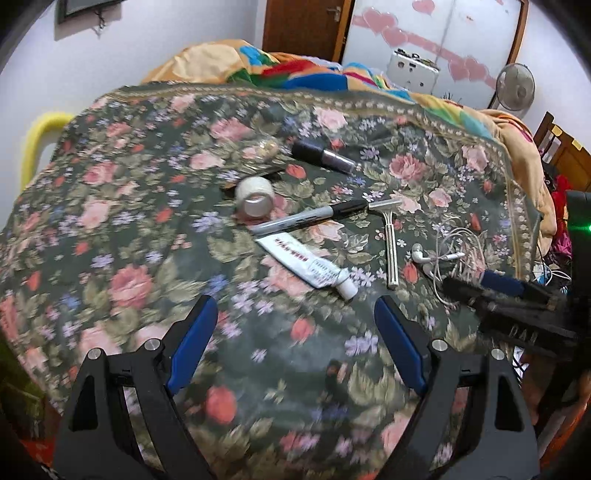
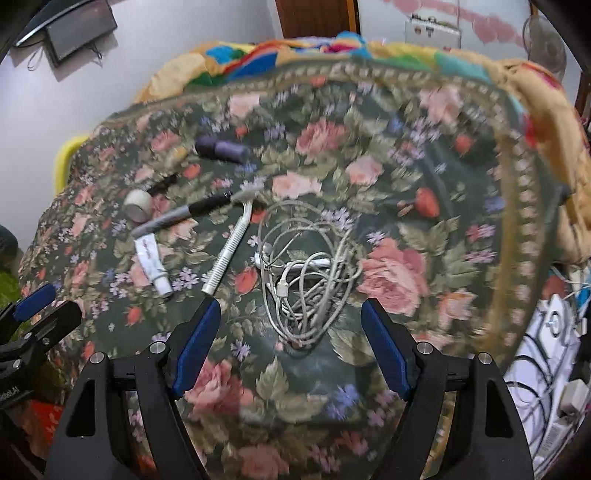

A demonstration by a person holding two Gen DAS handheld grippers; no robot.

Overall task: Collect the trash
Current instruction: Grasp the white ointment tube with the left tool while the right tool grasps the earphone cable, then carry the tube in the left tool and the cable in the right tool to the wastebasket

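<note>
Both tongs, left tongs [image 1: 291,314] and right tongs [image 2: 290,315], stand apart and empty in the approach step; the earphone cable [image 2: 303,273] lies at twelve o'clock of the right pair on the bed [image 2: 388,166], the tube [image 1: 310,267] beyond the left, so each needs lowering astride before closing.

The floral bedspread [image 1: 147,229] was matt woven cloth, its far edge trimmed with a patterned border. On it, the tube [image 1: 306,267] looked like smooth, slightly glossy white plastic, the marker [image 1: 306,218] satin grey plastic with a black cap, and the razor [image 1: 390,243] pale ribbed plastic. The earphone cable [image 2: 303,280] was glossy white rubbery cord. The roll of tape [image 1: 255,197] seemed matt white (cloth or paper, hard to tell). Beyond, the door [image 1: 306,26] was varnished wood.
</note>
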